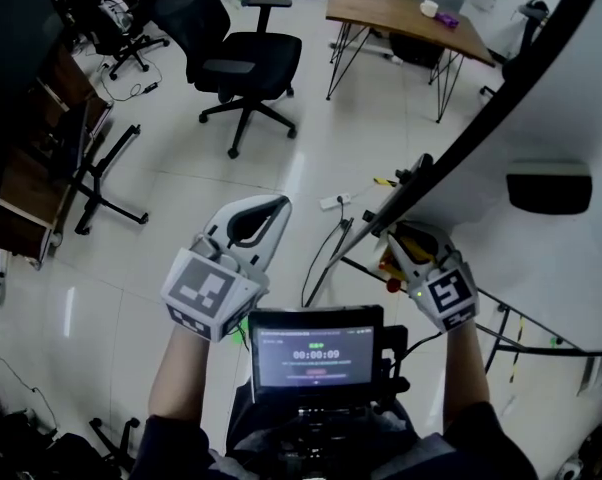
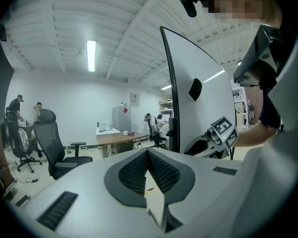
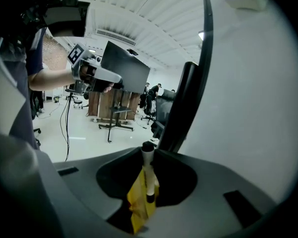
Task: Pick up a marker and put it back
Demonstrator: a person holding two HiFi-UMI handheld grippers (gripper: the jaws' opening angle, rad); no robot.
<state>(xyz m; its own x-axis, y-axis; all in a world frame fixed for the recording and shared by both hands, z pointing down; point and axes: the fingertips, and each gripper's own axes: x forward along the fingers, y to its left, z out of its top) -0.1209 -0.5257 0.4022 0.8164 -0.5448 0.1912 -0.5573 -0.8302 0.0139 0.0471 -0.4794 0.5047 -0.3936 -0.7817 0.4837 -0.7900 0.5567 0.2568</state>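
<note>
One whiteboard [image 3: 253,83] rises just before the right gripper [image 3: 149,152], office chair [image 1: 243,63] well apart.

There are two grippers, the left gripper [image 2: 148,155] and the right gripper [image 3: 151,152]; one marker [image 3: 148,175]; one whiteboard [image 1: 571,118]; one eraser [image 1: 548,188]; two office chairs [image 1: 243,63] [image 1: 121,28]; one wooden table [image 1: 401,13]; one screen [image 1: 316,358].

Glossy tiled floor [image 1: 321,158], wooden desk [image 1: 401,13]
</note>
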